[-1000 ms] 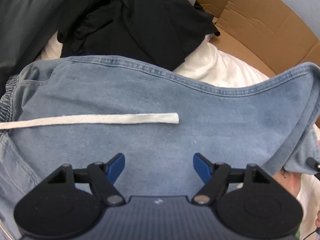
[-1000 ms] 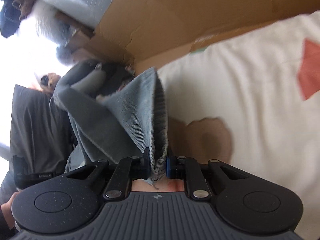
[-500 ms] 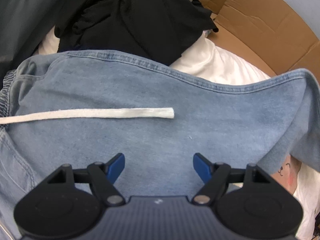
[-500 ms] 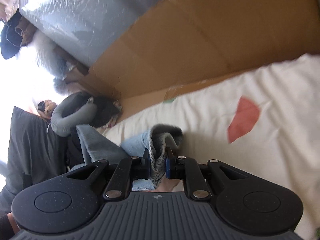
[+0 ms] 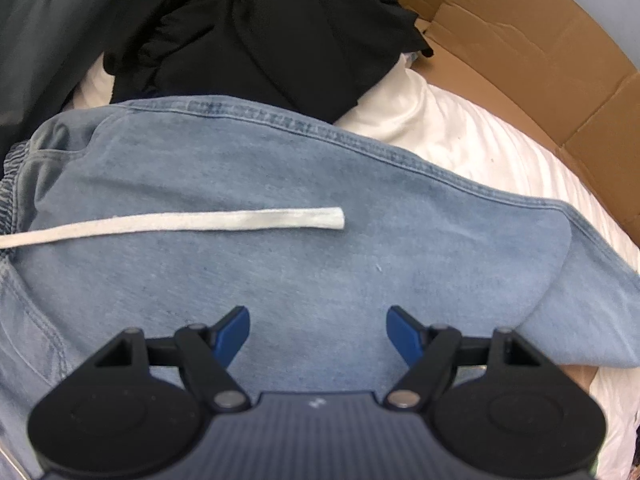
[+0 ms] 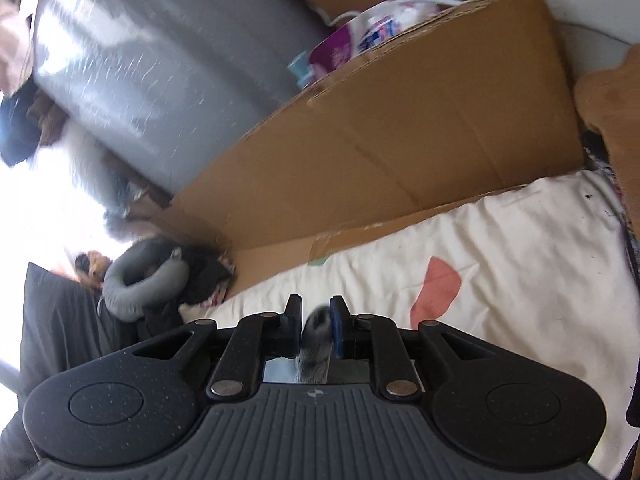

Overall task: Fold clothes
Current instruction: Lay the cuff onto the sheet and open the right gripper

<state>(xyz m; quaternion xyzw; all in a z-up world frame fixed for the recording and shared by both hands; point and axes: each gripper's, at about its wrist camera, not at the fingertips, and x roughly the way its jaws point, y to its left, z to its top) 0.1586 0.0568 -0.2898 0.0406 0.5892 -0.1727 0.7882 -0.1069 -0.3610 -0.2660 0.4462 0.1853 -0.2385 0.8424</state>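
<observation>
The denim shorts (image 5: 304, 216) lie spread flat on the white bed (image 5: 472, 136), their long axis running across the left wrist view, waistband end at the left edge and the leg hem toward the right. A white drawstring (image 5: 224, 222) lies along that same axis on top of the denim, its free tip pointing right and its other end running off toward the gathered waistband. At the right end one layer of the denim is folded over another, the top hem curving down over the layer beneath.

The left gripper (image 5: 318, 332) hangs over the near part of the shorts, pointing steeply down, its blue fingers (image 5: 234, 334) spread wide with only flat denim showing between them and nothing gripped.

Beyond the far hem of the shorts sits a heap of black clothes (image 5: 256, 32), and beyond that a cardboard box (image 5: 532, 52) flanks the bed.

The right gripper (image 6: 314, 328) points out over the bed toward the cardboard. Its jaws have just been opening a little, yet a bunched wad of grey-blue fabric (image 6: 316, 344) sits between the fingers, pressed against the blue pad on the right; a slim gap shows on the left, so I cannot tell whether the grip holds.
</observation>
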